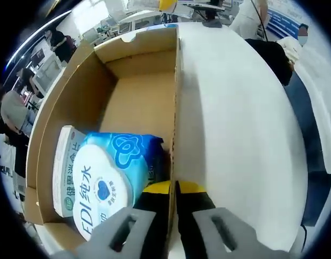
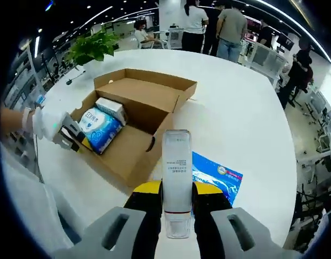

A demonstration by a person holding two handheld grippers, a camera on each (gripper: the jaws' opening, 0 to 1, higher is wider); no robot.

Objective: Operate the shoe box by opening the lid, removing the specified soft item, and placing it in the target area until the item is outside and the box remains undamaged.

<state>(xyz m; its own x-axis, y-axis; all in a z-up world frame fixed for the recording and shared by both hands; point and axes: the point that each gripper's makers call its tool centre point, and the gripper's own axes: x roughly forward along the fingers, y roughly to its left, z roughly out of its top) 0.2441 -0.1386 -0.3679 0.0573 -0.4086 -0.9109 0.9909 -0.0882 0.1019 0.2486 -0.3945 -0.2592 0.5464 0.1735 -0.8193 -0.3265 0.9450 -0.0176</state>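
The brown shoe box (image 1: 138, 102) lies open, its lid (image 2: 149, 86) folded back flat. Inside it sit a blue-and-white wipes pack (image 1: 117, 172) and a small white carton (image 1: 66, 172). My left gripper (image 1: 174, 216) straddles the box's near side wall, with its jaws shut on the cardboard edge. In the right gripper view the same box (image 2: 138, 156), wipes pack (image 2: 101, 129) and left gripper (image 2: 71, 137), held by a gloved hand, lie to the left. My right gripper (image 2: 176, 216) is shut on a white tube (image 2: 176, 162), held above the table to the right of the box.
A flat blue packet (image 2: 219, 175) lies on the white table (image 2: 235, 108) just right of the tube. A potted plant (image 2: 92, 48) stands beyond the box. Several people stand at the far side. A dark chair (image 1: 273, 59) is beside the table edge.
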